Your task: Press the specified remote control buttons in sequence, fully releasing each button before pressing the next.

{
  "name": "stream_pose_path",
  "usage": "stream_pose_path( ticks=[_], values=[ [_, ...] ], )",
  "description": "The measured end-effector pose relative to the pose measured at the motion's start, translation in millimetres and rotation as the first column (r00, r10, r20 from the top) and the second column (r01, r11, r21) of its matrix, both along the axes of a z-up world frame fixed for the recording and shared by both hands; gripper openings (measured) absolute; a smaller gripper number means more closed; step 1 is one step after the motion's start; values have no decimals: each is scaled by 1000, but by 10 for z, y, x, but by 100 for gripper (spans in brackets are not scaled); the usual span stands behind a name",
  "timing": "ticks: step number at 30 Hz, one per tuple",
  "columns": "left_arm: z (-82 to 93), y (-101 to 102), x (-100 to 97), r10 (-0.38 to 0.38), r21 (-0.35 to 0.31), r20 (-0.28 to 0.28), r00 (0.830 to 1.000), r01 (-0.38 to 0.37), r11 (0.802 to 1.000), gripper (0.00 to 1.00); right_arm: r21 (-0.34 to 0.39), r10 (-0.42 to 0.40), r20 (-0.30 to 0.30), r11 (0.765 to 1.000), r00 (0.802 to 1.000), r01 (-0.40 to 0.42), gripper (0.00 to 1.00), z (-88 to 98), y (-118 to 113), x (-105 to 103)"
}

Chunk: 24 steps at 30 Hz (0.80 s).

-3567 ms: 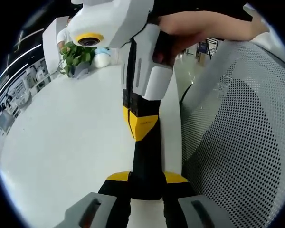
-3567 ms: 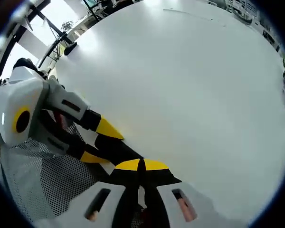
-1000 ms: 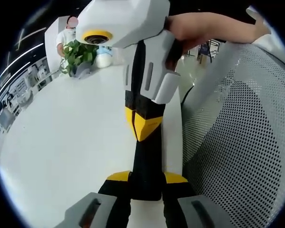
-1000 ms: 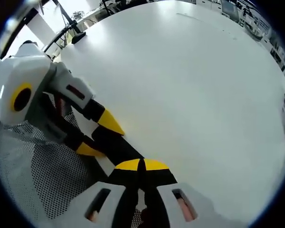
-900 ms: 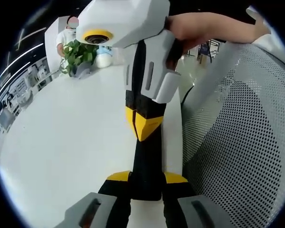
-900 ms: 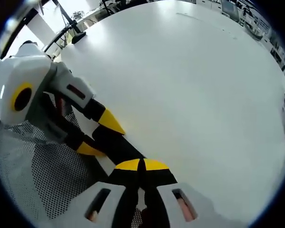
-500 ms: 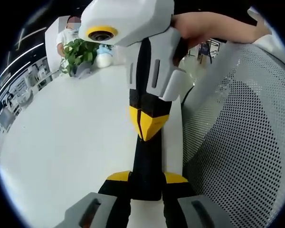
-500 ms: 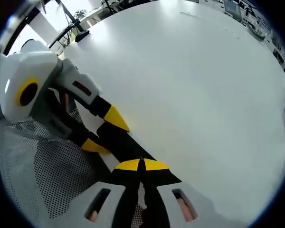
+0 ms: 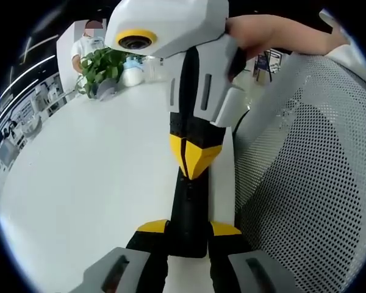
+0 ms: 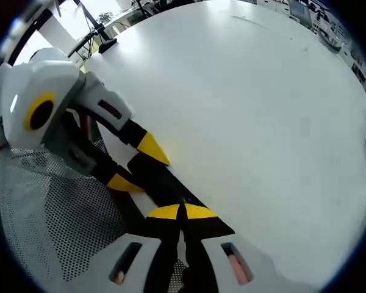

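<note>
Two grippers meet over a black remote control (image 9: pixel 189 210) at the edge of a white table (image 9: pixel 85 177). The left gripper (image 9: pixel 188 227) pinches the remote's near end between its yellow-tipped jaws. The right gripper (image 9: pixel 195 160) has its jaws pressed together, tips touching the remote's top face. In the right gripper view the remote (image 10: pixel 161 183) runs between the left gripper (image 10: pixel 131 165) and the right gripper (image 10: pixel 182 212). A mesh chair back (image 9: pixel 305 183) stands beside the table; a potted plant (image 9: pixel 100 70) sits far off.

Bright, even overhead light; glare washes the glossy white desk (image 10: pixel 262 110) near its far edge; shadows soft; fisheye bending strong at the rims; focus sharp centrally.
</note>
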<state>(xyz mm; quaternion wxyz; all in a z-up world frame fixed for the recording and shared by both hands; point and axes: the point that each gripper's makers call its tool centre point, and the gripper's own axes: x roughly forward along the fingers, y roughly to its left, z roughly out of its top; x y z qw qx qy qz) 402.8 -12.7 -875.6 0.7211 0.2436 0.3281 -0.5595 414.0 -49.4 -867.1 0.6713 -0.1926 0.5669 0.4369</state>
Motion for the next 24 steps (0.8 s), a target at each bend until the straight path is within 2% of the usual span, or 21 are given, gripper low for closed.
stream_pose_path(
  ticks=[9,17,24],
  values=[
    [4,-2,-6,-7,7,-2,1000,7,1000,24,-8,18,11,1000,1000,-18,0,-23,8,-20],
    [4,-3,-20,-13,19,-4,1000,14,1000,24,-64,100,65,993,993,-96,0,-22,24,-26],
    [7,-2,-25,-18,21,-4,1000,18,1000,24,-77,108,78,992,991,-102,0,-21,12,-15]
  ],
)
